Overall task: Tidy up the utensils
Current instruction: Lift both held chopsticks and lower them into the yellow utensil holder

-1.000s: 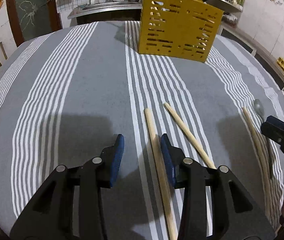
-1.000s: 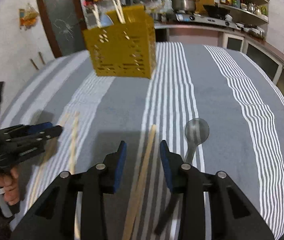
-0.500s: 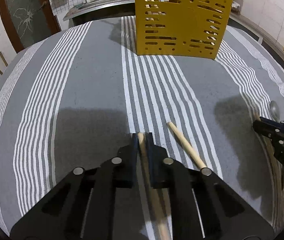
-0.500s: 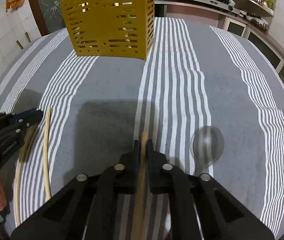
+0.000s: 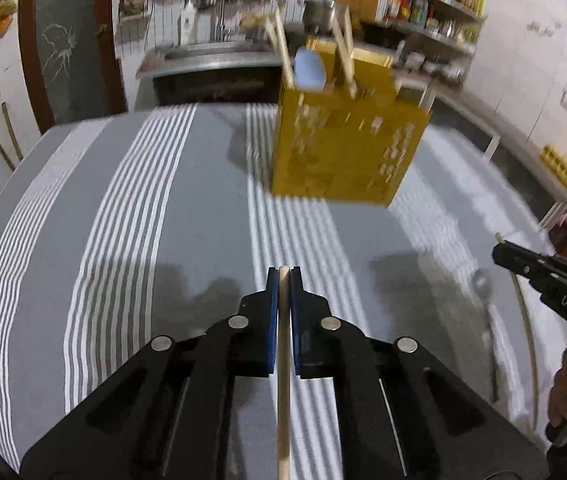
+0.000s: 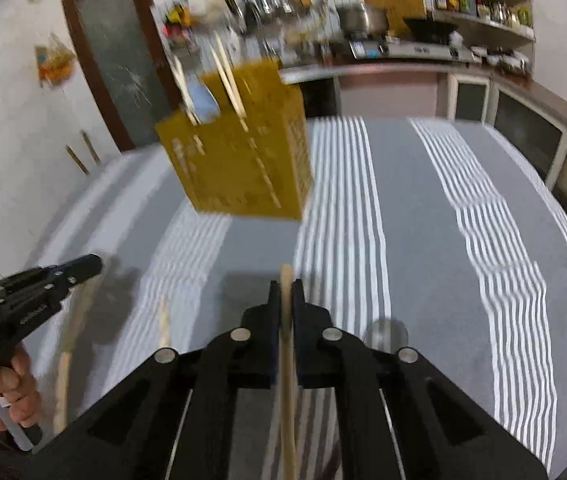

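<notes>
My left gripper is shut on a wooden chopstick and holds it above the striped cloth. My right gripper is shut on another wooden chopstick, also lifted. The yellow perforated utensil holder stands ahead at the far middle of the table, with several wooden sticks and a blue utensil in it; it also shows in the right wrist view. A metal spoon lies on the cloth right of my right gripper. A loose chopstick lies on the cloth between the grippers.
The table is covered by a grey cloth with white stripes. A kitchen counter with pots and shelves runs behind the table. A dark door is at the back left.
Both grippers closed on a chopstick each and have lifted them off the cloth. The views have tilted up, and the yellow holder sits lower in both views.
</notes>
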### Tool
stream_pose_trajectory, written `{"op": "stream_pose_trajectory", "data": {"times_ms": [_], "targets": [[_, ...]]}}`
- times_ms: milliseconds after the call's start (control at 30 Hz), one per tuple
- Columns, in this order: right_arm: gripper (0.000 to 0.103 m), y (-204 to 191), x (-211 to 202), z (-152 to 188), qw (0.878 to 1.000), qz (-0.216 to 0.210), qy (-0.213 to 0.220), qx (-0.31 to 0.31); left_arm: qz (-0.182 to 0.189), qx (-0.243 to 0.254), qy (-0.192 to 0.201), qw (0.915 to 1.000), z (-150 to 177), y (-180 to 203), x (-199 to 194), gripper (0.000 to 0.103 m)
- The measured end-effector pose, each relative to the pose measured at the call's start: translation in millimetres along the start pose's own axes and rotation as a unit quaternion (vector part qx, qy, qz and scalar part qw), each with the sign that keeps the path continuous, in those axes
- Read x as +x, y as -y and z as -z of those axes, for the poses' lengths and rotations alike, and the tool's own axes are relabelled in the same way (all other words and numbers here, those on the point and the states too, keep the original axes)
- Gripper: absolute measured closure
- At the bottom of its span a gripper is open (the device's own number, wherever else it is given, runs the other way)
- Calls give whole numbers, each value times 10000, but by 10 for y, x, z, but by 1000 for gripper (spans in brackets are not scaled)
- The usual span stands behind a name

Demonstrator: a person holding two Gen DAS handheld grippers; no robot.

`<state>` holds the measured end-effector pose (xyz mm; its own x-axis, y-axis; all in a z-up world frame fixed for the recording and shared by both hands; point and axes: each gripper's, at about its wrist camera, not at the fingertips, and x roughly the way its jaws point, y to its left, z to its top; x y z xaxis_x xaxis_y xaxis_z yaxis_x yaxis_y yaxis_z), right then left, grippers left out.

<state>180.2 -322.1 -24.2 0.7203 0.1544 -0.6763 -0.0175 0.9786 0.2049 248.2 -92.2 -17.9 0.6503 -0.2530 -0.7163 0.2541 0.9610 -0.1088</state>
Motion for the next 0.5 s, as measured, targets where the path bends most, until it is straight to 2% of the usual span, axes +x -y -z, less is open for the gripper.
{"op": "stream_pose_trajectory", "data": {"times_ms": [200,500], "targets": [[97,-59,-371,-85,9980,-242,579,-31,-10,72,473,9989,-103,94,-372,99],[97,-161,-673,-61,9944,-235,990,-287,-28,167,907,9957,-139,150,-743,99]]}}
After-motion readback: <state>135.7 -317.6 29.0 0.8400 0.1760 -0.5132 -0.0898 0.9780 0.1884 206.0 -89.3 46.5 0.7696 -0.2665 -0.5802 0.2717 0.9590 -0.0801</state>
